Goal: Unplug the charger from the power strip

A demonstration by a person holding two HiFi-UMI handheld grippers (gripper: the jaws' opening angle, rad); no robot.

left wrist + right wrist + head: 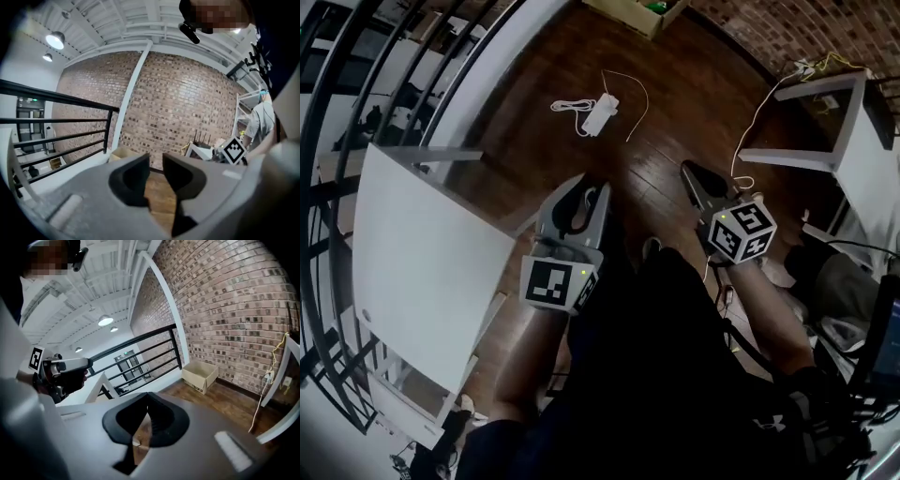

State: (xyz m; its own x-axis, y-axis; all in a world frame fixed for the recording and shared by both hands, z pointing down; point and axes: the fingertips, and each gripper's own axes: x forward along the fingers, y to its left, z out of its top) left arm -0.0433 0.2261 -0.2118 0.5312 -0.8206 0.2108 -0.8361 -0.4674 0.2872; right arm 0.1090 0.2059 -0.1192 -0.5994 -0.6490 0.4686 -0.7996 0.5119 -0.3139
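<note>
A white power strip [600,113] lies on the dark wooden floor far ahead, with a coiled white cord [570,105] at its left end and a thin wire [635,94] looping off to its right. The charger is too small to make out. My left gripper [591,187] is held in the air well short of the strip, its jaws a little apart with nothing between them [156,165]. My right gripper [689,171] hovers beside it at the right, jaws shut and empty [148,401]. Neither gripper touches anything.
A white table [422,262] stands close at the left beside a black railing [356,103]. Another white table [853,122] with trailing cables stands at the right by the brick wall. A cardboard box [639,13] sits at the far end of the floor.
</note>
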